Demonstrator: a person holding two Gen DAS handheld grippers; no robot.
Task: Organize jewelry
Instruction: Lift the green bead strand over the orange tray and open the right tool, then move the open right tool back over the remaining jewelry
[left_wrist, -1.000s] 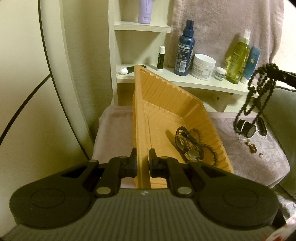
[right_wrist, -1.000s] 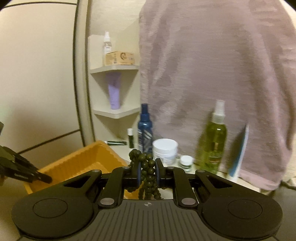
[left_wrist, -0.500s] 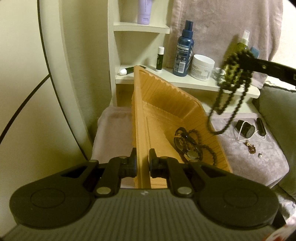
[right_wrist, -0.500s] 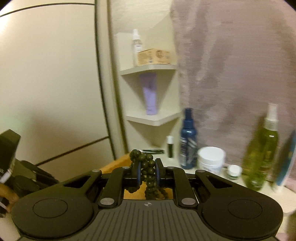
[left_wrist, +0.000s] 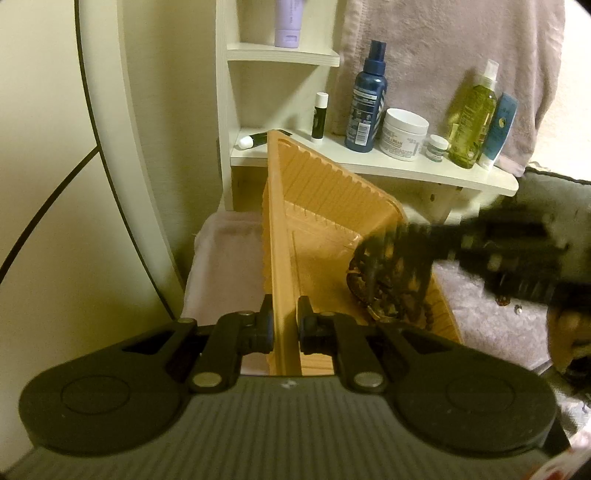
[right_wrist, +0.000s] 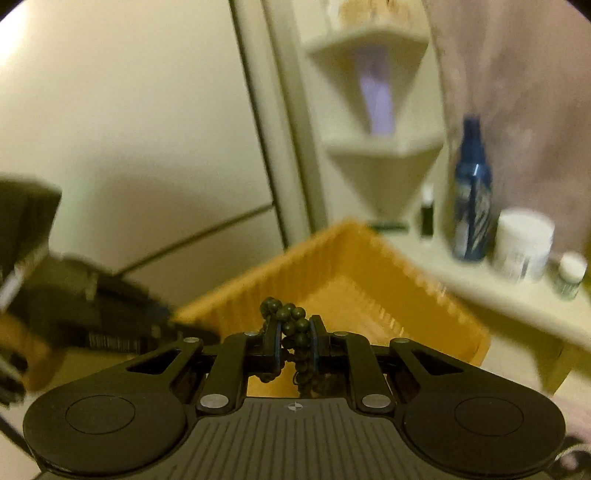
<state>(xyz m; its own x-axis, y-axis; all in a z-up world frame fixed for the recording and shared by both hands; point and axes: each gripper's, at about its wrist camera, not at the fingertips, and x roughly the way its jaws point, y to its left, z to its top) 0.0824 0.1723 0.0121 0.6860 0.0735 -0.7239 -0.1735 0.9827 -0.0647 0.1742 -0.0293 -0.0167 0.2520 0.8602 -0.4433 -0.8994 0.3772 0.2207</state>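
A white corner shelf of toiletries is seen at the far side, above a pinkish towel-covered surface. The near rim of the tilted orange tray is pinched by the left gripper, while a dark beaded necklace is clamped between the pressed fingers of the right gripper over the tray (other jewelry lies inside). The beads should be lowered close to the tray floor before being freed, so that nothing spills over the wall.

A pink-towelled surface is occupied by an orange tray; beyond it, bottles and jars are lined along a white shelf.
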